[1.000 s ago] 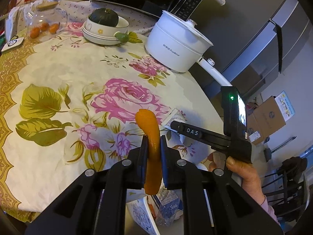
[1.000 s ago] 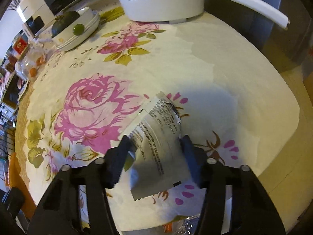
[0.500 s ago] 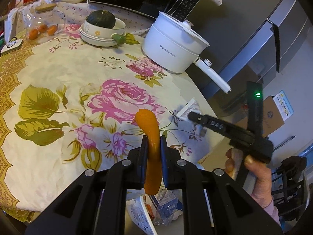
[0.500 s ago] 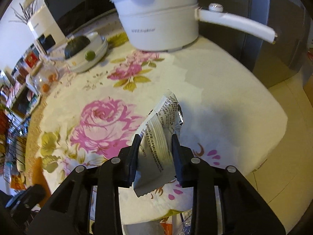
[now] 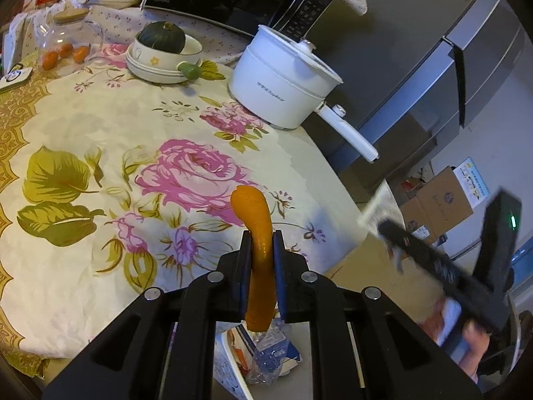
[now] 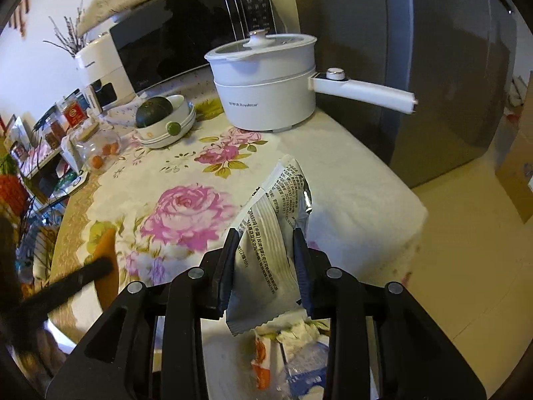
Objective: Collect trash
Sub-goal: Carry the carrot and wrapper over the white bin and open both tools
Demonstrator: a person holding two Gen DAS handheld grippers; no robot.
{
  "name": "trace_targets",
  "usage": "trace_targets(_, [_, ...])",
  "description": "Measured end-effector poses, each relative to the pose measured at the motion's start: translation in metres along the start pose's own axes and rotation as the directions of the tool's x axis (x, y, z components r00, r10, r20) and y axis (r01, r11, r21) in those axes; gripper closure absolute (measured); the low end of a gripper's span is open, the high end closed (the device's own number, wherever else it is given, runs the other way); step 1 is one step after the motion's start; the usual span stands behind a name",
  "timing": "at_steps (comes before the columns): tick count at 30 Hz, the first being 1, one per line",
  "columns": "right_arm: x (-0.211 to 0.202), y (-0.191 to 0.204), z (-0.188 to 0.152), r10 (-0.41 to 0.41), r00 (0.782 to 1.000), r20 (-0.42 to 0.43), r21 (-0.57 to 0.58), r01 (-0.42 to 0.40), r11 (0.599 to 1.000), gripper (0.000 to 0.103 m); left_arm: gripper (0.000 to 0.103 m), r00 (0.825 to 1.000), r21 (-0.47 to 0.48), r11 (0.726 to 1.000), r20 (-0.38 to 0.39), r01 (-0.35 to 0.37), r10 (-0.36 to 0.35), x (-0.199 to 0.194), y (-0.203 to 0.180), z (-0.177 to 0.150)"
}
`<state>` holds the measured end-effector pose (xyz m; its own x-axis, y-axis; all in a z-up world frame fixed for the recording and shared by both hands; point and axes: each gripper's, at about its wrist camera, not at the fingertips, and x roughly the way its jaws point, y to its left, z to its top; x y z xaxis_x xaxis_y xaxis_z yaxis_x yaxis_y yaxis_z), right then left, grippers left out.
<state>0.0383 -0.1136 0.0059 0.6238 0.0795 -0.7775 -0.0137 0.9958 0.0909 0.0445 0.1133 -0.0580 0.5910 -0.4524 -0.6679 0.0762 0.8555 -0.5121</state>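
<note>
Peel (image 5: 259,253) is clamped in left gripper (image 5: 262,250), jaws nearly closed on it, orange strip standing upright between the pads with its curled tip above and its lower end hanging below them. Left gripper sits over the near edge of the table (image 5: 100,140), above a bin (image 5: 233,360) on the floor that holds plastic and paper scraps. Right gripper (image 6: 266,250) pinches a silver wrapper (image 6: 273,233); its jaws have just been closing and now press the wrapper's sides, part open with the packet bowed between them. Wrapper is off the cloth, its torn top pointing far, its crimped bottom hanging below the fingers over the scraps in the bin. In the left view the right gripper is blurred at the right, off the table edge, a hand (image 5: 466,340) on its grip. Far on the table: white pot (image 6: 266,90) with long handle, bowl (image 6: 166,126) with a green squash, jar (image 5: 66,46) with small oranges.
</note>
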Motion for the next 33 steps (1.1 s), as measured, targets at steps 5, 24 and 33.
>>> trace_targets(5, [-0.016,-0.008,-0.044,-0.034,0.998,-0.044,-0.033,0.032,0.999,0.070,0.090,1.000,0.003,1.000,0.000,0.016,-0.016,-0.002,-0.005,-0.003])
trace_targets(24, [-0.026,-0.040,-0.110,-0.239,0.971,-0.015,-0.019,0.238,0.971,0.007,0.090,0.992,0.075,0.990,-0.033,0.121,-0.119,-0.006,-0.035,-0.015])
trace_targets(33, [-0.043,-0.081,-0.098,-0.368,0.928,0.066,0.125,0.358,0.925,0.007,0.088,0.952,0.256,0.929,-0.221,0.266,-0.212,0.013,-0.089,-0.053])
